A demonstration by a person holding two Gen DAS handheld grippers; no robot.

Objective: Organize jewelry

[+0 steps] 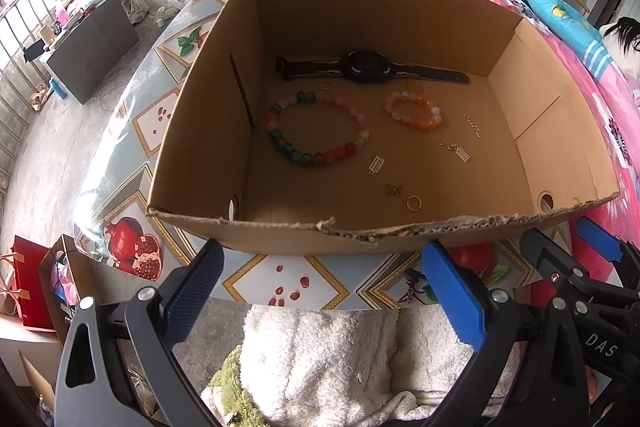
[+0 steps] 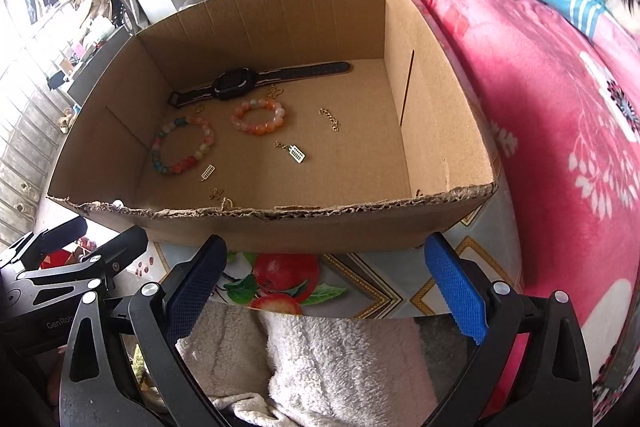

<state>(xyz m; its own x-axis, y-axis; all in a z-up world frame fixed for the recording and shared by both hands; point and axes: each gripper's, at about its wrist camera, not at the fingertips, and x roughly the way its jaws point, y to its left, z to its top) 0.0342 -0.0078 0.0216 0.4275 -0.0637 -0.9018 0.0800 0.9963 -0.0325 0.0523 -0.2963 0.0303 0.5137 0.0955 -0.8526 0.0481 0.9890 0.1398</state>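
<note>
An open cardboard box [image 1: 208, 115] [image 2: 440, 131] sits on a patterned table. On its floor lie a black watch [image 1: 366, 67] [image 2: 236, 85], a large multicoloured bead bracelet [image 1: 316, 129] [image 2: 182, 145], a small orange bead bracelet [image 1: 414, 111] [image 2: 259, 115], gold chains [image 1: 472, 125] [image 2: 330, 119], small charms [image 1: 460, 153] [image 2: 297, 151] and a gold ring [image 1: 414, 203]. My left gripper [image 1: 320, 291] and right gripper [image 2: 324, 291] are both open and empty, held side by side in front of the box's near wall. The right gripper also shows at the right edge of the left wrist view [image 1: 568, 255].
The table [image 1: 308, 283] [image 2: 360, 287] has a fruit-print cover. A pink floral quilt [image 2: 560, 107] lies right of the box. A white towel [image 1: 320, 359] [image 2: 320, 359] is below the grippers. Red bag [image 1: 28, 279] and clutter stand on the floor at left.
</note>
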